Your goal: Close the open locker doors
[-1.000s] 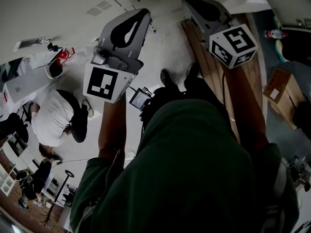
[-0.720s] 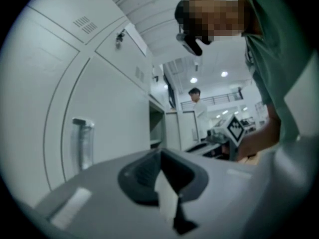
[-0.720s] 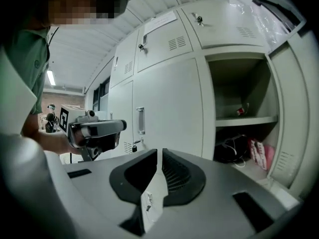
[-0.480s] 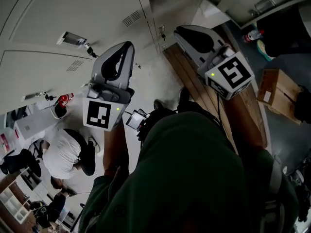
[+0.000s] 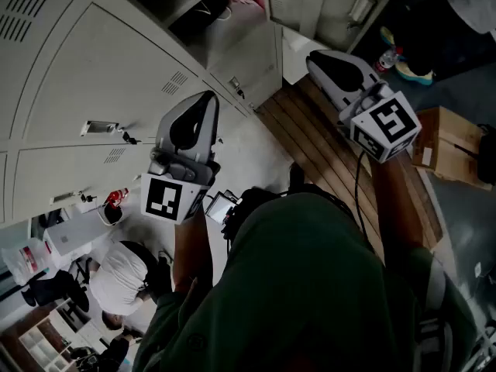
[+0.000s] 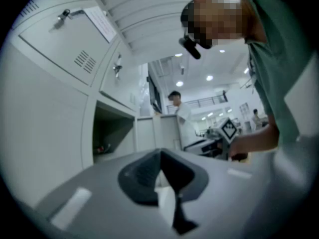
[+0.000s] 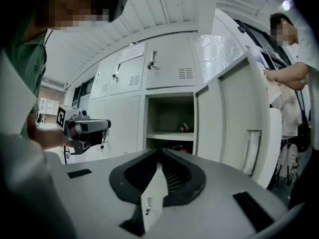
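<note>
Both tongs are up at roughly chest height, pointing pretty much level at the grey locker wall. The left tongs are pinched together at the tips with nothing in them, and the right tongs look the same, tips meeting and empty. The open locker sits straight ahead of the right tongs. You can see a shelf inside it with some small red thing on it that I can't make out. Its door hangs open on the right side, with the recessed handle facing out, and neither pair of tongs is touching it. The lockers above and to the left of it are closed, with little latches and vent slots. From the head view there are wooden slats below the right arm and a cardboard box just past them. A person in white stands right beside the open door.
</note>
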`<state>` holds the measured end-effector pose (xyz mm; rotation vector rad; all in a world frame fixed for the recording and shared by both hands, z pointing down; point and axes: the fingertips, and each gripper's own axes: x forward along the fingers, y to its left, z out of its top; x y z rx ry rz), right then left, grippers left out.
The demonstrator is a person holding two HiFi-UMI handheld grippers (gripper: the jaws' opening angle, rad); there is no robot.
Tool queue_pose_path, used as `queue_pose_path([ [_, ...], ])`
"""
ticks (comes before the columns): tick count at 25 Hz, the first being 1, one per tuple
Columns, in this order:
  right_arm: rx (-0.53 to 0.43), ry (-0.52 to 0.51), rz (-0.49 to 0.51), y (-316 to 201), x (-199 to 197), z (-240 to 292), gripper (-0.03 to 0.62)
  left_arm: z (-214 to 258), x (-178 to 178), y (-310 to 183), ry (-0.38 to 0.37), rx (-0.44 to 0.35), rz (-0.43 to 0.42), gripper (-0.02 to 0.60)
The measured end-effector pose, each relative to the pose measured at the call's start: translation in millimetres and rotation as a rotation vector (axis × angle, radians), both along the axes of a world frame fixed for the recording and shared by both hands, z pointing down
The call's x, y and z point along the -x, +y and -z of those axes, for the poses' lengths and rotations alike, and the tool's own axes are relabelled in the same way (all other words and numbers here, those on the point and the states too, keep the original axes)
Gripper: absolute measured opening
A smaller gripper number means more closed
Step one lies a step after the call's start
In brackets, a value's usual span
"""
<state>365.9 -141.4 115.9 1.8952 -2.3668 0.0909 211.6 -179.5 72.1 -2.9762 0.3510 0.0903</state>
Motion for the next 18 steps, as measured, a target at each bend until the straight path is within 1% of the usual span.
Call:
queue_pose_path([
  [5,-0.005,0.01,-0.057,19.8,-59.0,-0.6,0.032,-5.5,-44.1,16.3,-0.032,0.035,-0.061,0.0],
  [11,-0.047,0.012,-0.128,32.0,-122.5,8.5,0.032,-10.5,-87.2,21.7,-0.051,0.068,-0.124,0.0],
  [15,-0.061,0.012,-0.139,34.4,-153.7,7.6,0.037,-11.0,-116.1,26.9,-0.066,0.072,-0.148,0.0],
  [18,-0.071,0.001,-0.137,33.9,-173.3,6.8,0.058,-15.8,-133.2,30.9,-0.089,0.068,-0.166,0.0],
])
